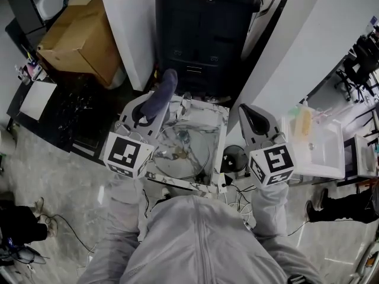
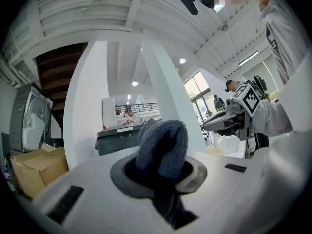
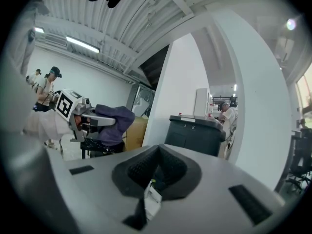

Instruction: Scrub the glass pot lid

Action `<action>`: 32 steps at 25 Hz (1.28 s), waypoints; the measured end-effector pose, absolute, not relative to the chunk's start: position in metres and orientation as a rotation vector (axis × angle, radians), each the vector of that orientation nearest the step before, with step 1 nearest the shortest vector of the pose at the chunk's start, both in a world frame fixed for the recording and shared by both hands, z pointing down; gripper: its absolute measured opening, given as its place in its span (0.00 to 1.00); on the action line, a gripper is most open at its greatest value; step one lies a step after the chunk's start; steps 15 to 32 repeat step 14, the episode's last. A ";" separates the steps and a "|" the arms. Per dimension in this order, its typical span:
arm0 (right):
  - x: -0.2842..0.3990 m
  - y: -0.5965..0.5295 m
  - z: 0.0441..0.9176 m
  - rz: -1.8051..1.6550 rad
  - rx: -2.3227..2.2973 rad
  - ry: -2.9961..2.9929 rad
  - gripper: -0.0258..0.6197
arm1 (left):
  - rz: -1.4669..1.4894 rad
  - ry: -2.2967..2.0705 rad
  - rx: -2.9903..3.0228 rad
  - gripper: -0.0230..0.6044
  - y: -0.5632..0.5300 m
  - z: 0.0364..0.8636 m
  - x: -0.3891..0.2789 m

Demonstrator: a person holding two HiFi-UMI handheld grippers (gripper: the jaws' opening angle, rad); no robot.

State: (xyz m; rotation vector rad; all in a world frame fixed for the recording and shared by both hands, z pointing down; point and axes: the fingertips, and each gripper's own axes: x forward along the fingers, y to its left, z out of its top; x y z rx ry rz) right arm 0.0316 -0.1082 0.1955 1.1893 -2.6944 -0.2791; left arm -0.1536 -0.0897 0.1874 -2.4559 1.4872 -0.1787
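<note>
Left tool (image 1: 148,108) is gripping a dark cloth (image 1: 162,92) above the glass pot lid (image 1: 177,149), which is lying in a white tray (image 1: 220,136). Right tool (image 1: 253,122) is hovering alongside, jaws together. Judged best: lowering the cloth flat onto the glass, rubbing in circles, while the right tool is steadying the rim.

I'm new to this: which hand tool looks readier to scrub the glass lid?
Probably left: the left gripper is shut on the blue cloth; the right gripper is shut, holding no cloth.
</note>
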 end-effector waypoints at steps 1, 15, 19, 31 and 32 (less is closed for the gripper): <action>0.032 -0.109 0.195 -0.278 1.189 -2.695 0.08 | -0.180 1.486 -2.459 0.15 -0.091 0.188 -0.153; 0.026 -0.119 0.203 -0.272 1.169 -2.691 0.08 | -0.217 1.486 -2.467 0.15 -0.099 0.195 -0.161; 0.026 -0.119 0.203 -0.272 1.169 -2.691 0.08 | -0.217 1.486 -2.467 0.15 -0.099 0.195 -0.161; 0.026 -0.119 0.203 -0.272 1.169 -2.691 0.08 | -0.217 1.486 -2.467 0.15 -0.099 0.195 -0.161; 0.026 -0.119 0.203 -0.272 1.169 -2.691 0.08 | -0.217 1.486 -2.467 0.15 -0.099 0.195 -0.161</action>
